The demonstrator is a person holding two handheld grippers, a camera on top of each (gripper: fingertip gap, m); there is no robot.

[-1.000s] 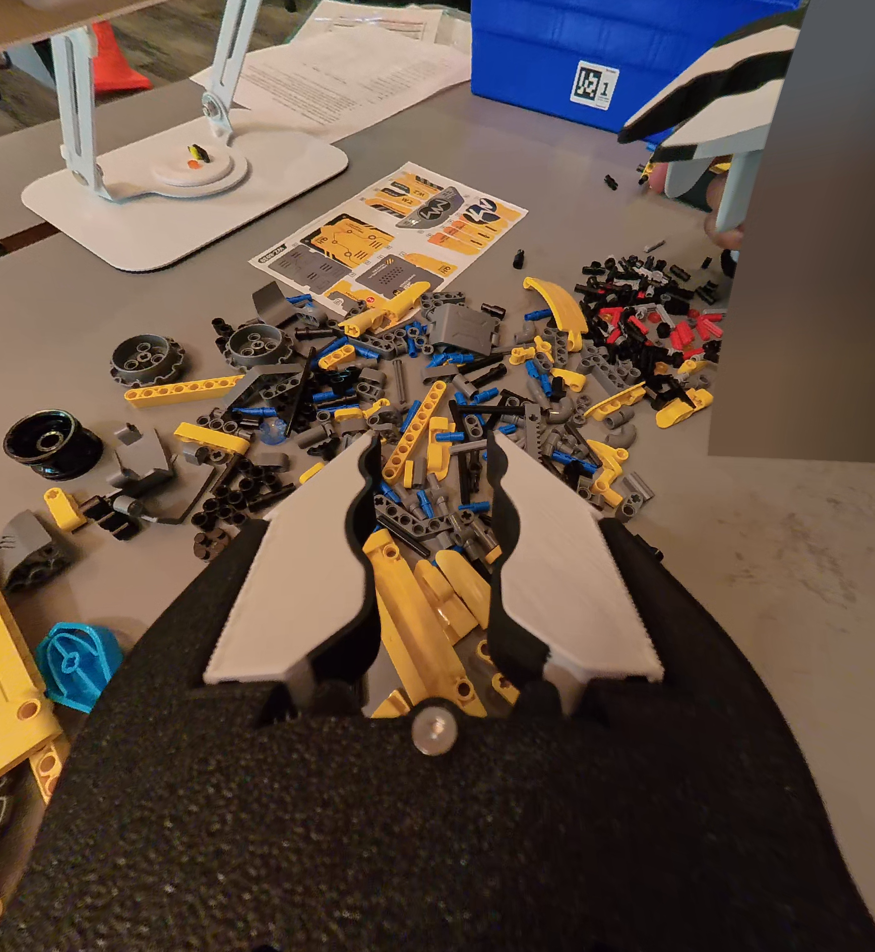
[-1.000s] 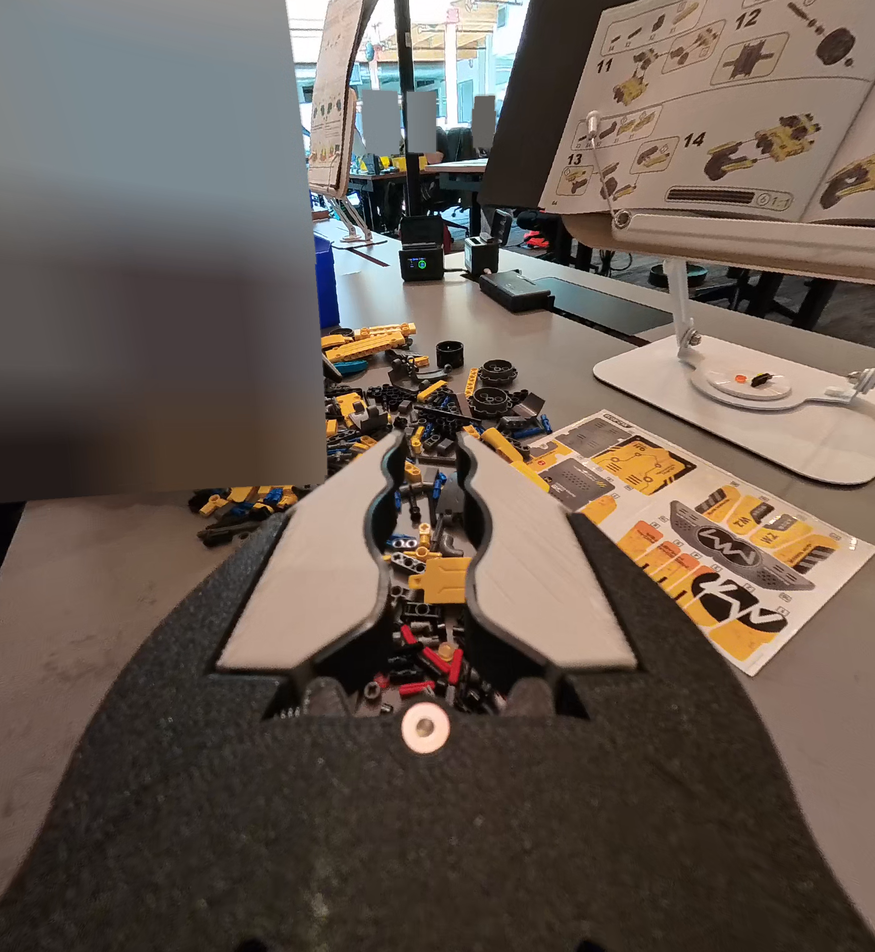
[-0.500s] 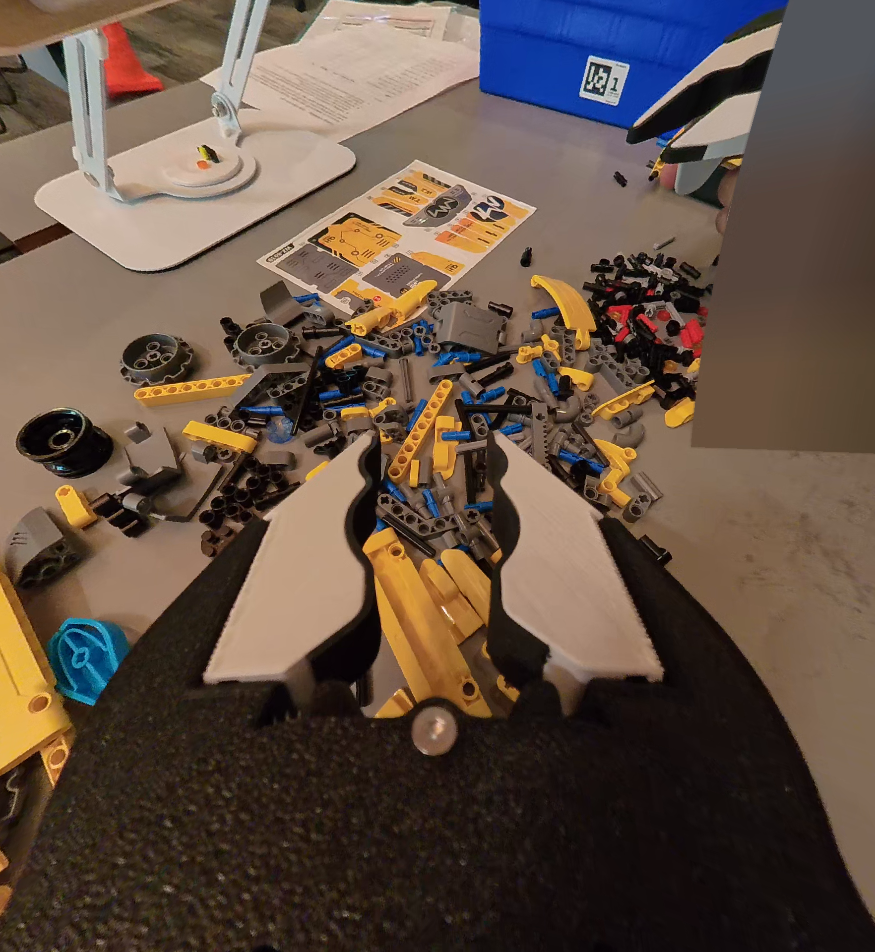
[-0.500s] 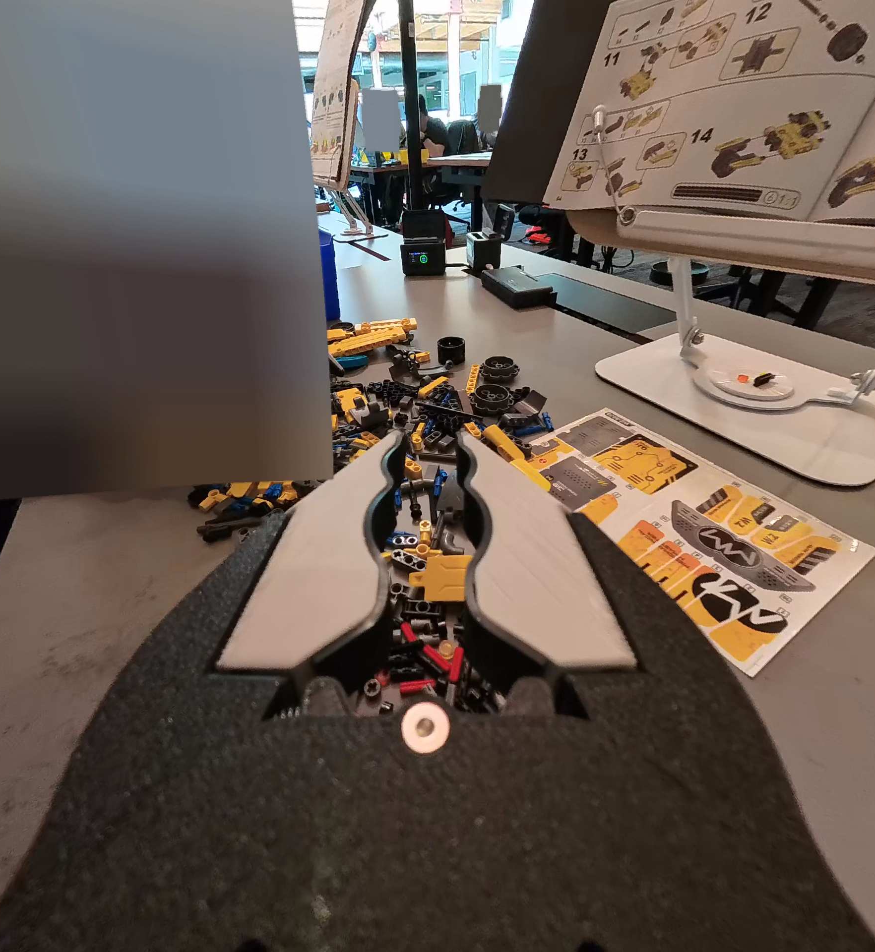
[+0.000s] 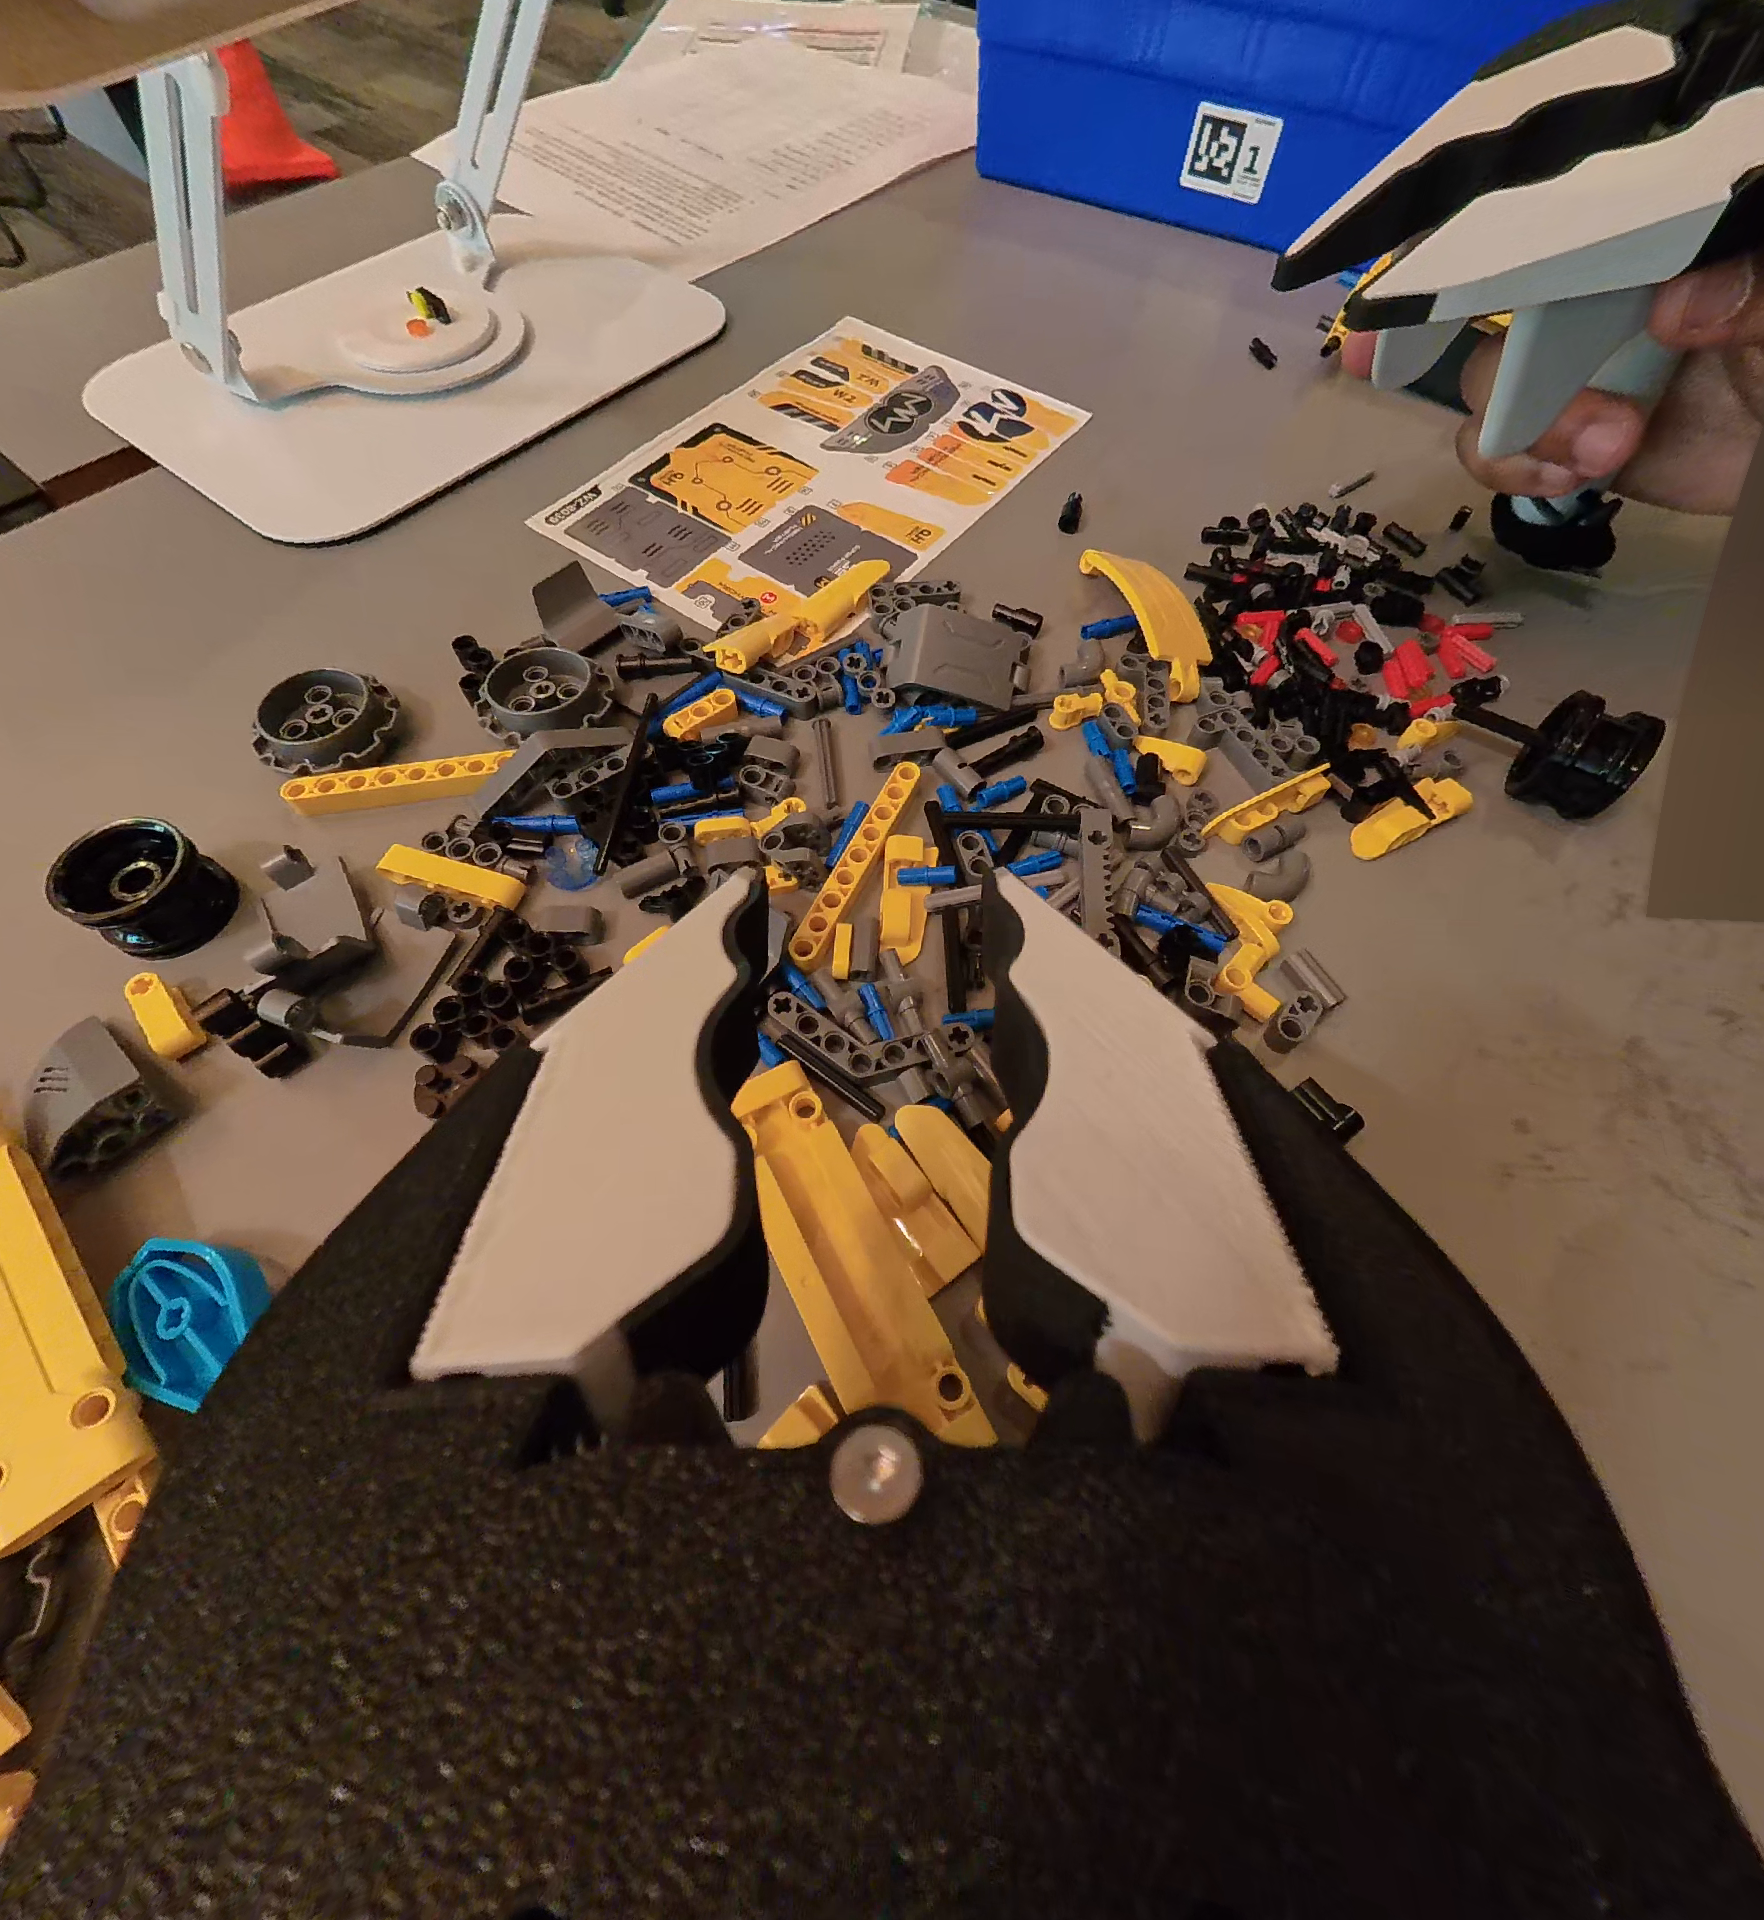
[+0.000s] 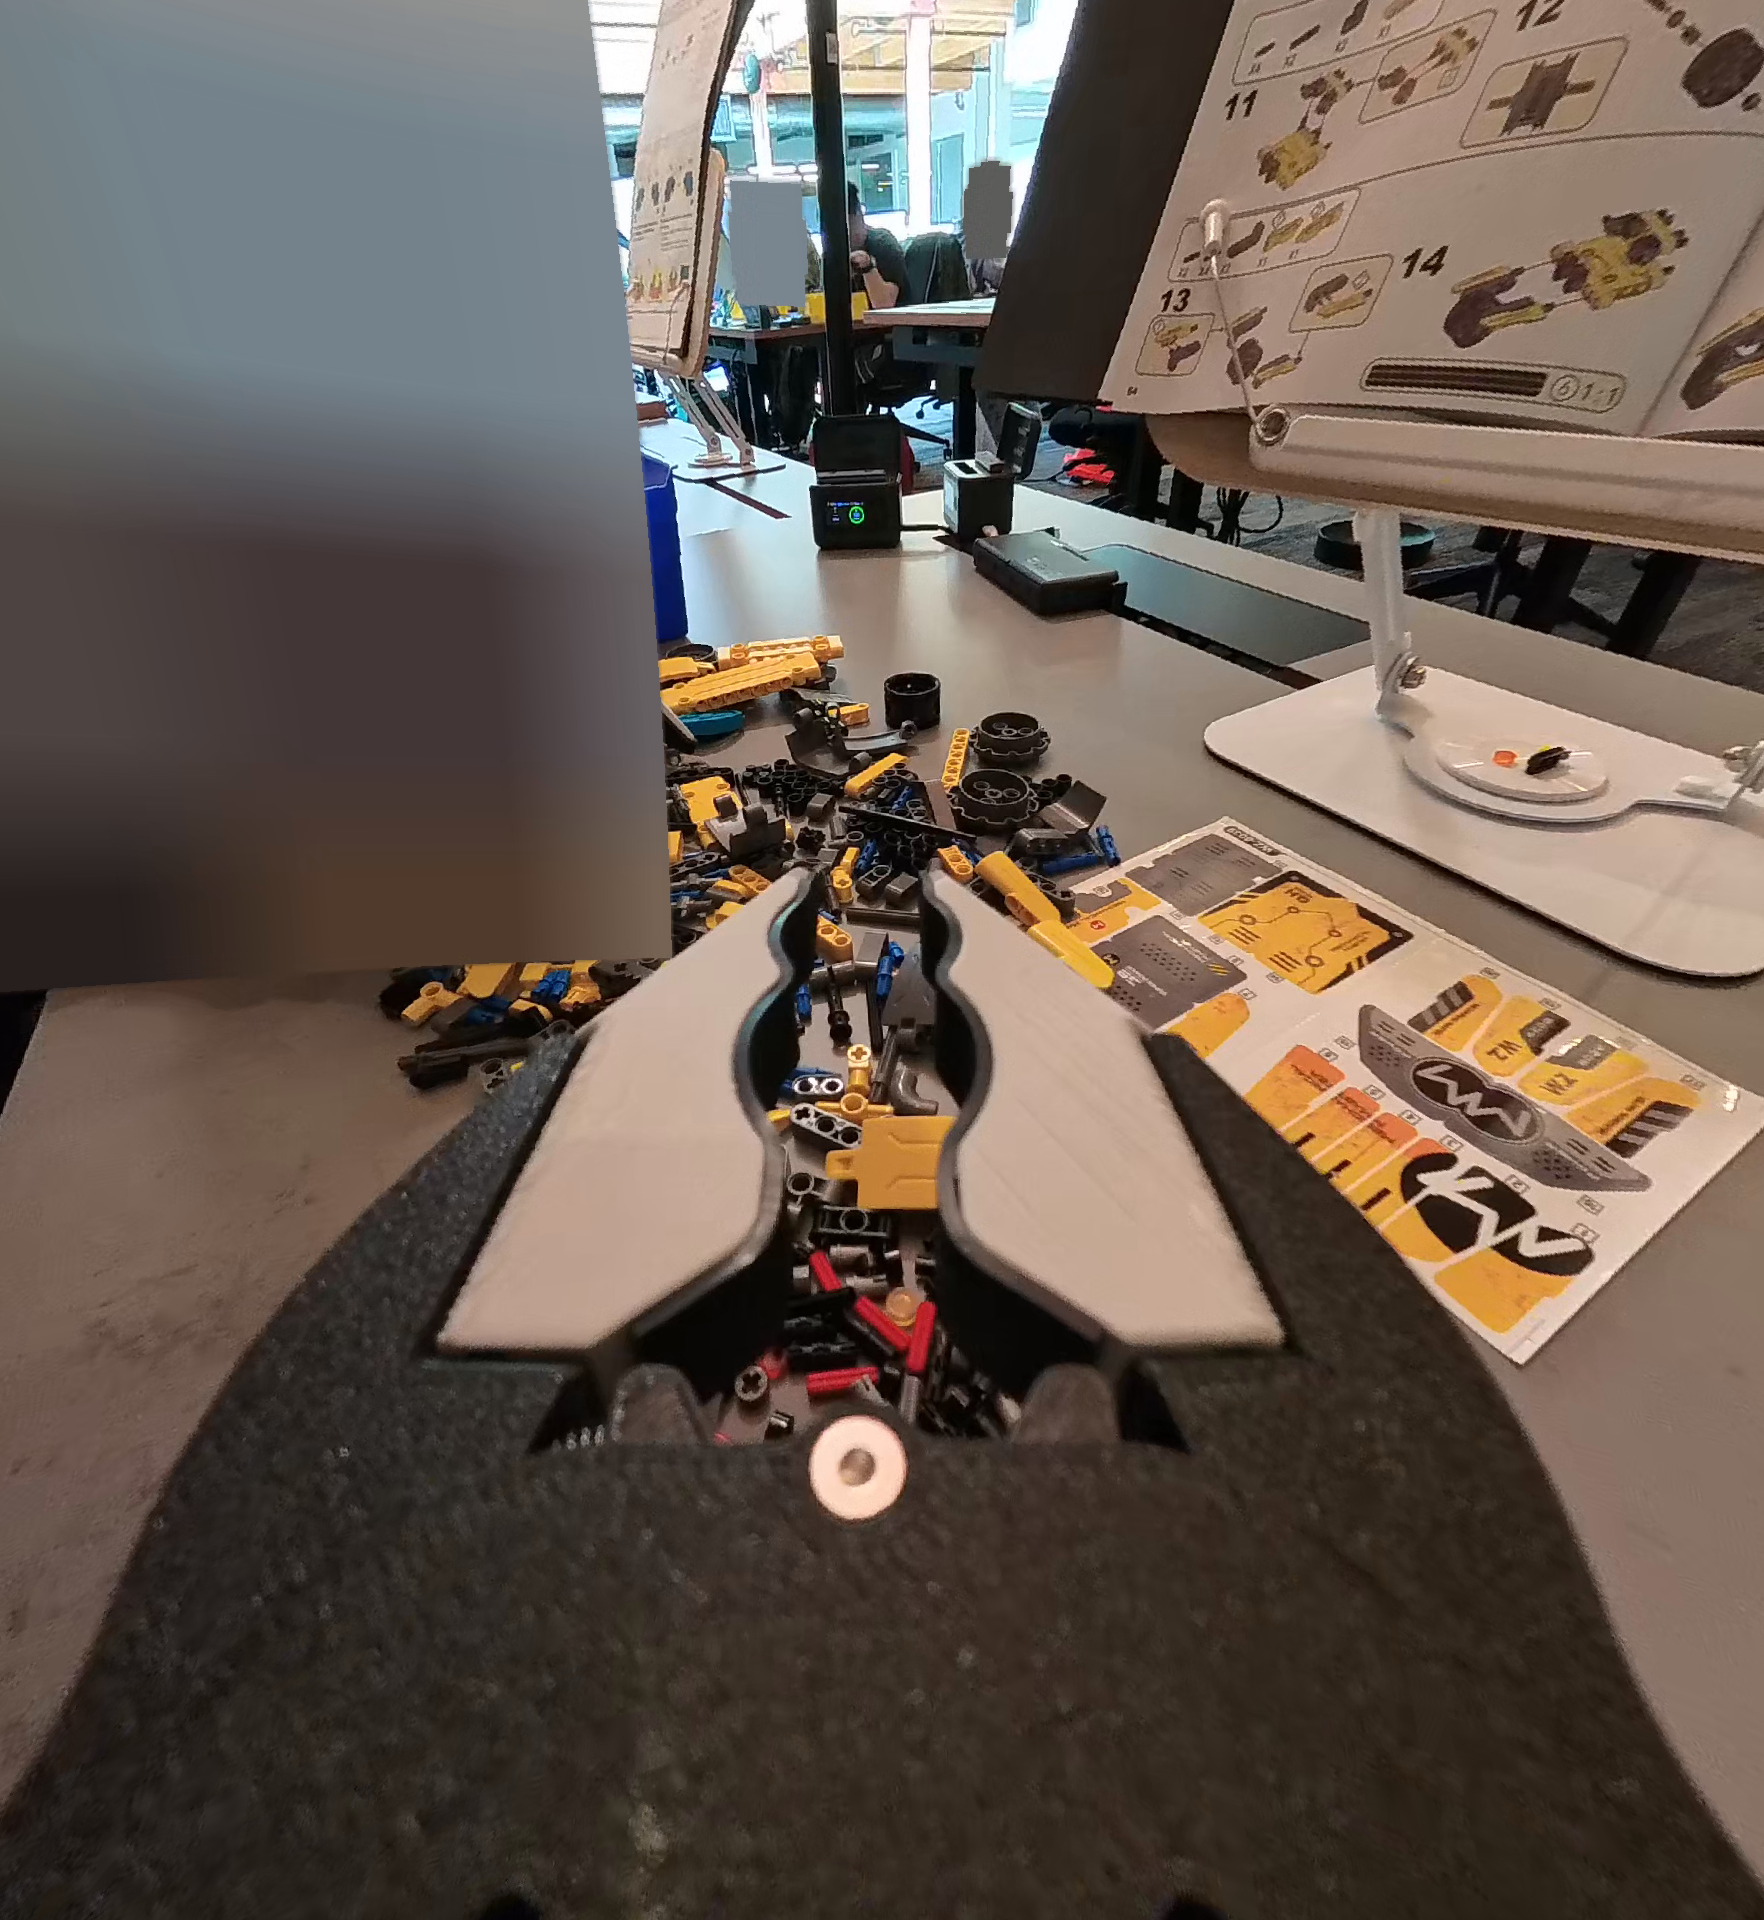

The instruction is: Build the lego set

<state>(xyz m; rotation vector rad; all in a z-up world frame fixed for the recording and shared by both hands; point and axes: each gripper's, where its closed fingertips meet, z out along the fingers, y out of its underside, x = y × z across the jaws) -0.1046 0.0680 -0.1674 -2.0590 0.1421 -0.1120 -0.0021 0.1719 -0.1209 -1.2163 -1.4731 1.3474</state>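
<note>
Bricks lay at the centre of both views: a loose heap of small plastic building pieces, yellow, blue, grey, black and red, was spread flat over the grey tabletop, thin enough that single parts could be told apart. The left gripper, black-bodied with pale grey fingers, hung over the near edge of that heap with its jaws apart and nothing between them; long yellow panel pieces showed through the gap at lower centre. The right gripper hovered over the far side of the same heap, jaws parted more narrowly and likewise empty, with a flat yellow plate piece and red pins below it. In the left wrist view that gripper appeared at upper right, gripped by a person's hand.

Wheels had been left at the edges: a black rim at middle left, two dark grey hubs above it. A printed sticker sheet lay flat beyond the heap. Farther back a white stand held an open instruction booklet tilted toward the worker, presumably for reading. A blue bin sat at upper right.
</note>
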